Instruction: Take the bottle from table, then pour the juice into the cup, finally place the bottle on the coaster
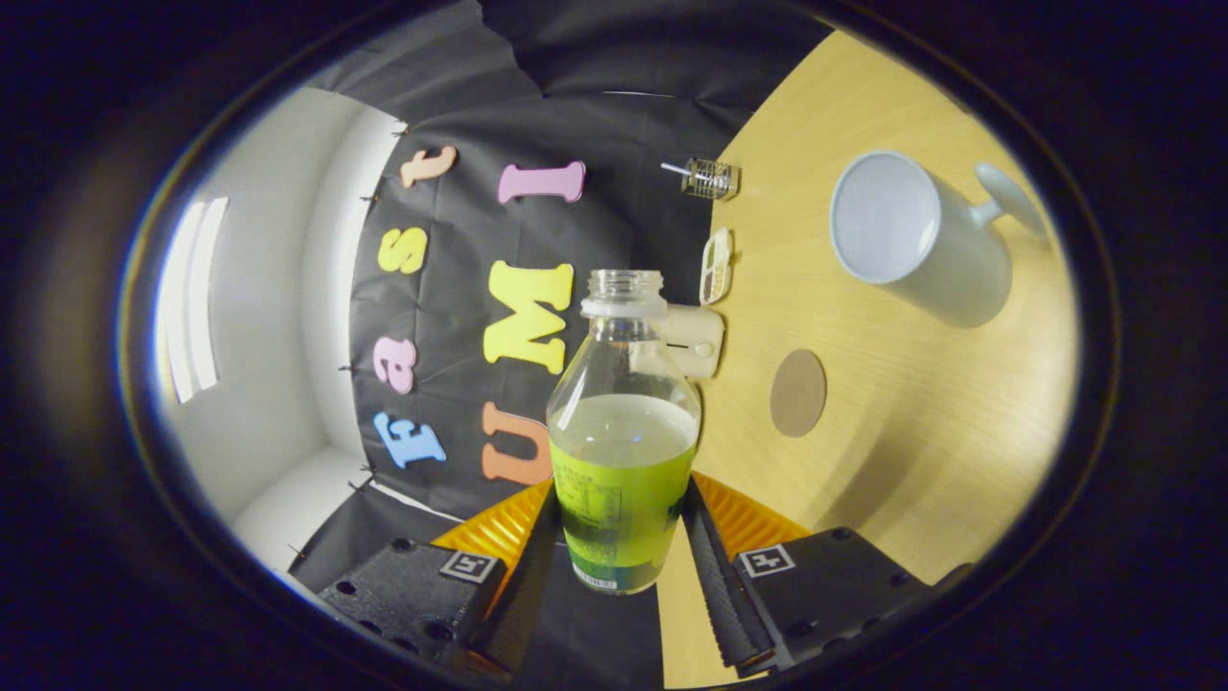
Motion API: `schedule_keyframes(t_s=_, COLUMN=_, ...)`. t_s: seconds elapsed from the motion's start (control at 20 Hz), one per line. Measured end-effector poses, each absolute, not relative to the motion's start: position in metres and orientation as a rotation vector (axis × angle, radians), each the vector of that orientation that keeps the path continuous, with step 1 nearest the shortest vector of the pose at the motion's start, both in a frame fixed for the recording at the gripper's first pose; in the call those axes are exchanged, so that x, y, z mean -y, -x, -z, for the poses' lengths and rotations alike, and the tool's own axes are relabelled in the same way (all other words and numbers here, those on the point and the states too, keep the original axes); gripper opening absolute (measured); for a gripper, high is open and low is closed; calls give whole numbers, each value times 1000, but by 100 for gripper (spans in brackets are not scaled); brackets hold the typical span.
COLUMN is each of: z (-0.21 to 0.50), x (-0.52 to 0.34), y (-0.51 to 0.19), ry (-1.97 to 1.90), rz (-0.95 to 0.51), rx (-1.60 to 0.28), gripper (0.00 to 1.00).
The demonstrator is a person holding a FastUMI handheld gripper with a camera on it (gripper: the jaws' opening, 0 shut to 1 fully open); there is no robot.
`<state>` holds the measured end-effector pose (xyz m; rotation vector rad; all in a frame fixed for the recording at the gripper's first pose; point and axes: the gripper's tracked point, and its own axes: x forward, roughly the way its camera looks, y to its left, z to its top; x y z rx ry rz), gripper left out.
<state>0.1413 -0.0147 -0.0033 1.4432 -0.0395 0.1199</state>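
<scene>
The claw [622,537] is clamped on the uncapped clear plastic bottle [622,432] with a green label, lifted clear of the desk [892,461]. Juice remains inside, so pouring looks undone; next the round brown coaster [798,393], then the white mug [916,235], apparently empty.

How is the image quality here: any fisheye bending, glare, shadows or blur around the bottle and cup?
Gripper view: strong fisheye bending, so the table edge curves and the scene looks rolled sideways. The bottle, held in the gripper, is sharp, with mild glare on its clear upper half. The cup casts a soft shadow on the table; the coaster is evenly lit. A bright window washes out beside the cloth.
</scene>
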Motion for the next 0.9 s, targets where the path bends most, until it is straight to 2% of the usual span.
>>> schedule_keyframes(t_s=0.9, z=4, x=35, y=-154, ry=-1745, rz=-135, rx=180, gripper=76)
